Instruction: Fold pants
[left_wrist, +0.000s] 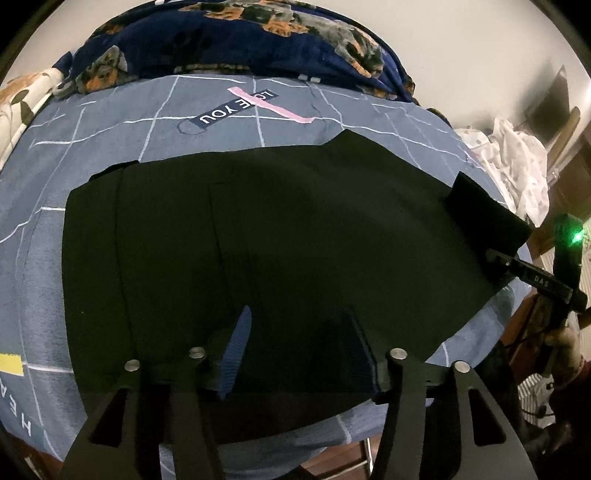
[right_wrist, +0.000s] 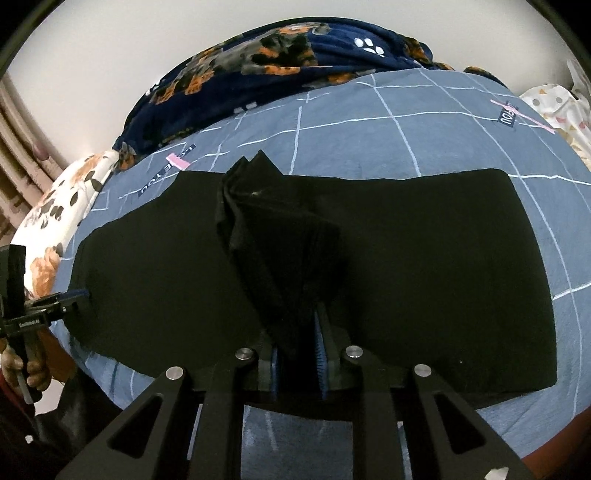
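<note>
Black pants (left_wrist: 280, 229) lie flat across the blue checked bed cover (left_wrist: 110, 125). My left gripper (left_wrist: 295, 325) is open, its blue-padded fingers (left_wrist: 238, 343) spread just above the near edge of the pants. My right gripper (right_wrist: 297, 328) is shut on a bunched fold of the pants (right_wrist: 280, 243) and lifts it off the cloth. In the left wrist view the right gripper (left_wrist: 496, 256) shows at the right edge, holding a raised flap. In the right wrist view the left gripper (right_wrist: 79, 297) shows at the left, at the pants' edge.
A dark blue dog-print blanket (left_wrist: 236, 40) is heaped along the far side of the bed. A floral pillow (right_wrist: 55, 221) lies at one end and white dotted cloth (left_wrist: 517, 166) at the other. The bed's near edge drops to a reddish floor (right_wrist: 554, 443).
</note>
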